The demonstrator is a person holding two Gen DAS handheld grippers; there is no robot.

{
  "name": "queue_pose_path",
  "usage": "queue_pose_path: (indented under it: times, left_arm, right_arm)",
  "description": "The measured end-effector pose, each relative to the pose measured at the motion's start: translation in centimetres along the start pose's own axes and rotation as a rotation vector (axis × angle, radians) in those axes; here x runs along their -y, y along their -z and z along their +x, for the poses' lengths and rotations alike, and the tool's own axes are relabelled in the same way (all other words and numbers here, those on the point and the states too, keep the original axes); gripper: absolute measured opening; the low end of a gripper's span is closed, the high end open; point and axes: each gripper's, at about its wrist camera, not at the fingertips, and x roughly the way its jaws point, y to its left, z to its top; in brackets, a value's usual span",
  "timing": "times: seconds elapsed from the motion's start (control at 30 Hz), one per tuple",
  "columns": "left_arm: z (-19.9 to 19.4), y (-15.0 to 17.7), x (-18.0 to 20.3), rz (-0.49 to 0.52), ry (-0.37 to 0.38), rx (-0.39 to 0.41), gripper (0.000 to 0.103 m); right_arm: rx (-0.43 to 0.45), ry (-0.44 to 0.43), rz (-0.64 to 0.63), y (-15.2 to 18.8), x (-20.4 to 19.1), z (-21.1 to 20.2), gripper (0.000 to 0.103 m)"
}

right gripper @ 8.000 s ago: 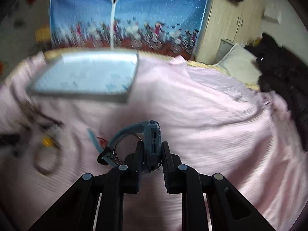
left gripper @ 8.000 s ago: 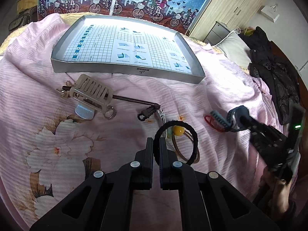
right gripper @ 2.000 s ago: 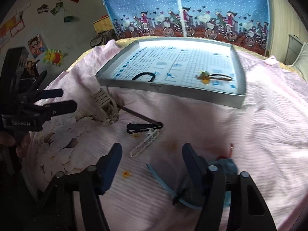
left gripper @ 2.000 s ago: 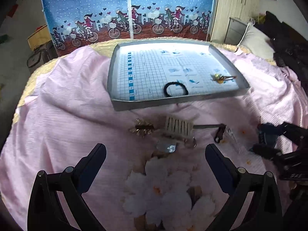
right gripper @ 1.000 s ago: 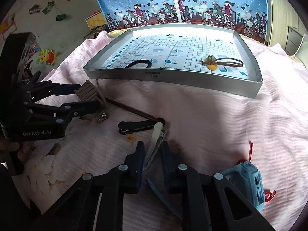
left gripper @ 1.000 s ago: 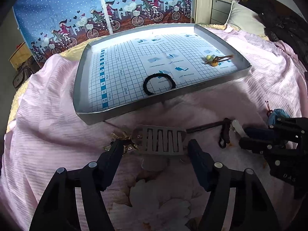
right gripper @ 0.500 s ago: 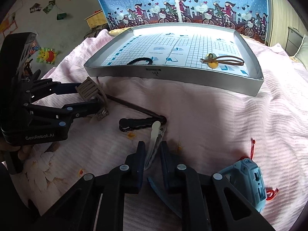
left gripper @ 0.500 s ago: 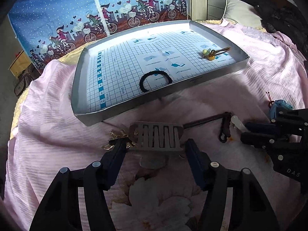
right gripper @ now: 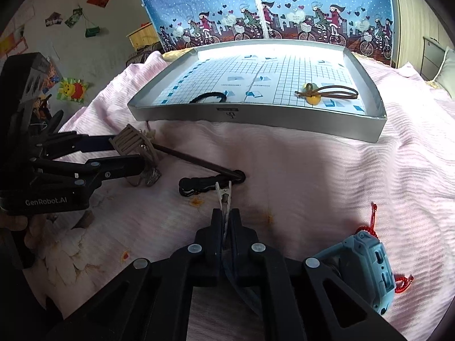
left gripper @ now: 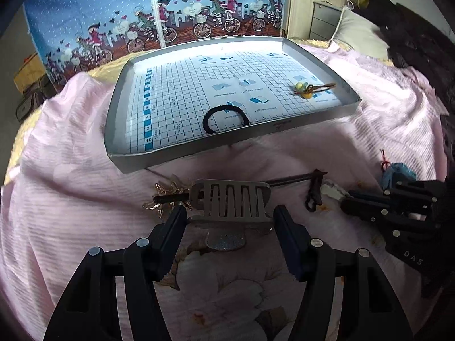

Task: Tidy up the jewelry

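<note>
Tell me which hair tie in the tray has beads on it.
The thin brown cord tie near the tray's right end; it carries a yellow bead. The black braided ring toward the left end is plain.

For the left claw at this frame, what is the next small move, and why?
Probably close it. The left claw is open, its fingers on either side of the beige hair clip, which lies on the pink bedspread outside the tray. The right claw is already shut on the small white clip.
</note>
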Motion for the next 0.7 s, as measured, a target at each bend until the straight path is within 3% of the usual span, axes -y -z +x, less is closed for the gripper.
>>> queue_pose_path:
  times: [0.4, 0.5, 0.7]
  left_arm:
    - [-2.6, 0.0, -0.5, -0.125, 0.119, 0.031, 0.057]
    - [-2.9, 0.0, -0.7, -0.146, 0.115, 0.038, 0.057]
    - [-4.7, -0.7, -1.3, -0.181, 0.104, 0.159, 0.057]
  right_arm:
    - [0.083, -0.036, 0.033, -0.7, 0.3, -2.0, 0.006]
    - [0.087, -0.034, 0.038, -0.7, 0.4, -2.1, 0.006]
    - [0.215, -0.032, -0.011, -1.9, 0.4, -4.1, 0.006]
